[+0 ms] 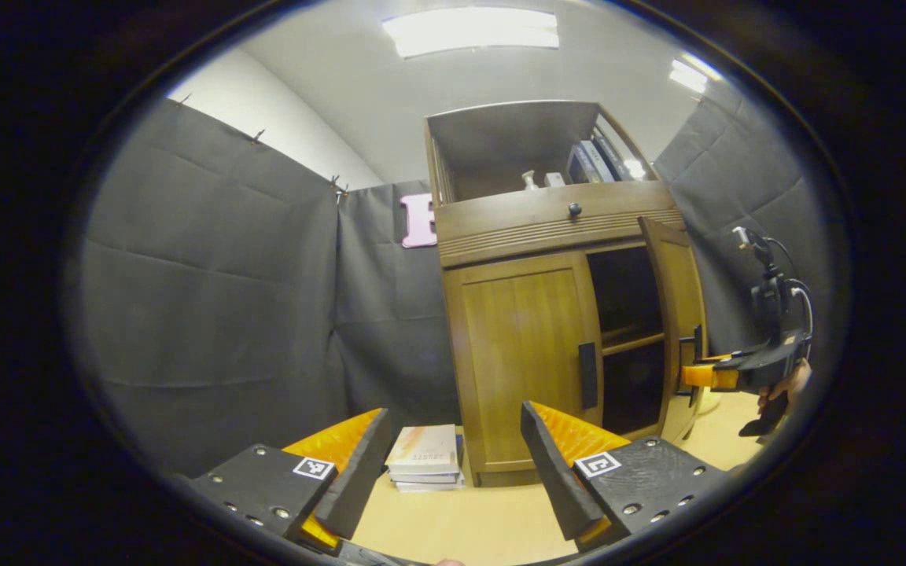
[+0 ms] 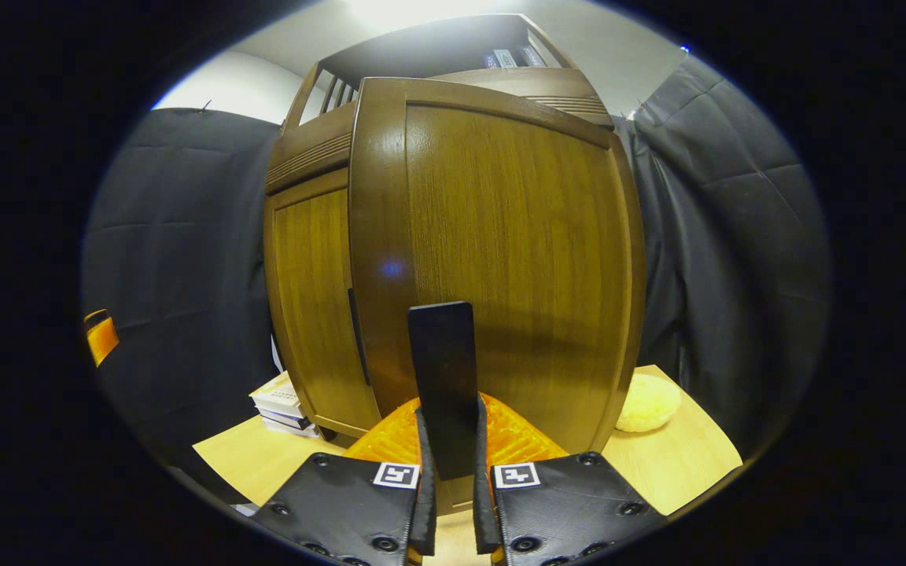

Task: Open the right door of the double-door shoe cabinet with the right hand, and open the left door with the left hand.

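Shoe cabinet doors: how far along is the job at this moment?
Partly done. The right door already stands swung out, the dark shelves behind it exposed. In hand: the right gripper is shut on that door's handle, jaws pressing both its sides. Left to do: the left door sits closed, its handle untouched, and the left gripper hangs open short of the cabinet.

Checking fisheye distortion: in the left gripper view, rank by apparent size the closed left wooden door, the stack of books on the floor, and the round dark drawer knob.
1. Closed left wooden door
2. Stack of books
3. Round dark drawer knob

The books lie nearer the camera, so they look larger.
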`<state>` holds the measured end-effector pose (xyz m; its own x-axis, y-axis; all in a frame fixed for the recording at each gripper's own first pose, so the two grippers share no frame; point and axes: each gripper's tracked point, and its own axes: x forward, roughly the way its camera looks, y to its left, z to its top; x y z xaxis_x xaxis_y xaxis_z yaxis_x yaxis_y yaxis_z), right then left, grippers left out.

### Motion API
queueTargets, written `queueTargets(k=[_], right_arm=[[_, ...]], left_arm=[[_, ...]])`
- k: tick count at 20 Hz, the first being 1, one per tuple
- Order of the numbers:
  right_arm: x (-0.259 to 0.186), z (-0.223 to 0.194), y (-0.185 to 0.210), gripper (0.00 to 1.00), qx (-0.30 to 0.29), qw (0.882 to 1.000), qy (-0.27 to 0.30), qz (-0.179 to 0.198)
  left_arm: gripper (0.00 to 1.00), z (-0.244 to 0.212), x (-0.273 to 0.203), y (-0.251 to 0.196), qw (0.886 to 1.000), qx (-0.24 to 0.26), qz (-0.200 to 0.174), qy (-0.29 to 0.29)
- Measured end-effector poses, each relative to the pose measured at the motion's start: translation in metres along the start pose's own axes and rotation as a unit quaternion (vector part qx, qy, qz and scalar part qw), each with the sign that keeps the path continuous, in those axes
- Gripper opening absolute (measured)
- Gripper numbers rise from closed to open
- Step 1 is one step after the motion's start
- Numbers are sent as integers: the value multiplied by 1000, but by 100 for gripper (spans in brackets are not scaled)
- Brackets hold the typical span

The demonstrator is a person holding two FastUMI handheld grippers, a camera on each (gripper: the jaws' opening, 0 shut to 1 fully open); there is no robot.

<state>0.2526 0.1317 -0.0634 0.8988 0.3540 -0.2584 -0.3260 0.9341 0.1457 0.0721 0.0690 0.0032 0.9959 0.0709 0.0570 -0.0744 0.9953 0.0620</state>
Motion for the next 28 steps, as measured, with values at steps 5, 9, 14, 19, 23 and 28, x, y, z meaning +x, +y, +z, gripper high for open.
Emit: queueTargets(k=[5, 9, 14, 19, 23, 28], right_arm=[[-17, 0, -7, 21, 2, 1000, -2, -6], [-30, 2, -17, 17, 3, 1000, -3, -15], [-49, -1, -38, 20, 6, 999, -3, -33], [-63, -6, -53, 20, 11, 999, -6, -52], [-71, -9, -64, 20, 14, 998, -6, -66], [-86, -13, -84, 19, 27, 996, -10, -89]], left_arm=[[96, -1, 3, -3, 1000, -2, -19, 0], [96, -1, 3, -7, 999, -5, -35, -2], [96, 1, -1, -11, 998, -10, -60, -7], [96, 2, -1, -13, 997, -13, -74, -10], [96, 3, -3, -15, 997, -15, -81, -7], [96, 2, -3, -17, 995, -17, -94, -6]])
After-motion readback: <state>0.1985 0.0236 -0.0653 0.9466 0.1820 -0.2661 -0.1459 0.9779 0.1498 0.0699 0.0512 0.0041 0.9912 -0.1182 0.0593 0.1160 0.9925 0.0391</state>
